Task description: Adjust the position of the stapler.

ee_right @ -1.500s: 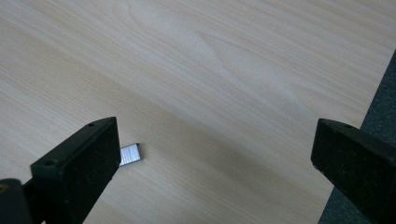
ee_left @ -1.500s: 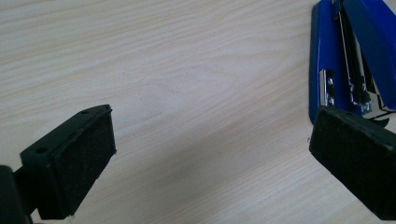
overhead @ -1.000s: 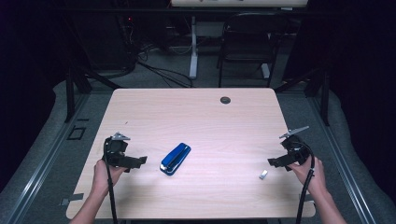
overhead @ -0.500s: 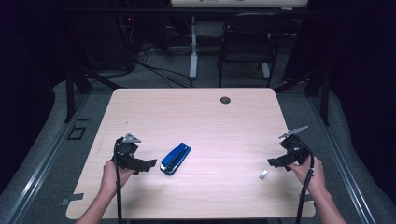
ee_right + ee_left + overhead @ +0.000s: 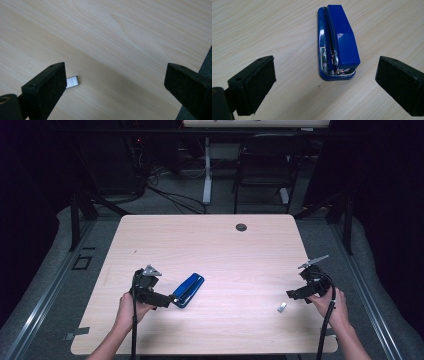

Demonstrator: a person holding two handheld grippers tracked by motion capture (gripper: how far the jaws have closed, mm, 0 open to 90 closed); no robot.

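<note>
Blue stapler (image 5: 339, 42) lies flat on table (image 5: 210, 245), left of middle, near front edge, slanted. Left gripper (image 5: 171, 300) right at its near end, jaws spread wide, nothing between pads, stapler just ahead of them. Right gripper (image 5: 292, 294) over by table's right edge, jaws released too, empty. Staple strip (image 5: 72, 82) on wood just beside its left jaw.

This looks like a lab or recording studio set up for tabletop work. A pale wood-grain rectangular table (image 5: 210, 250) with a round black cable grommet (image 5: 241, 227) stands alone on grey carpeted floor (image 5: 55, 265). Dark walls surround it; black cables (image 5: 170, 197) trail on the floor at the far side, beside a black metal chair frame (image 5: 265, 170) and a white desk leg (image 5: 207, 170).
</note>
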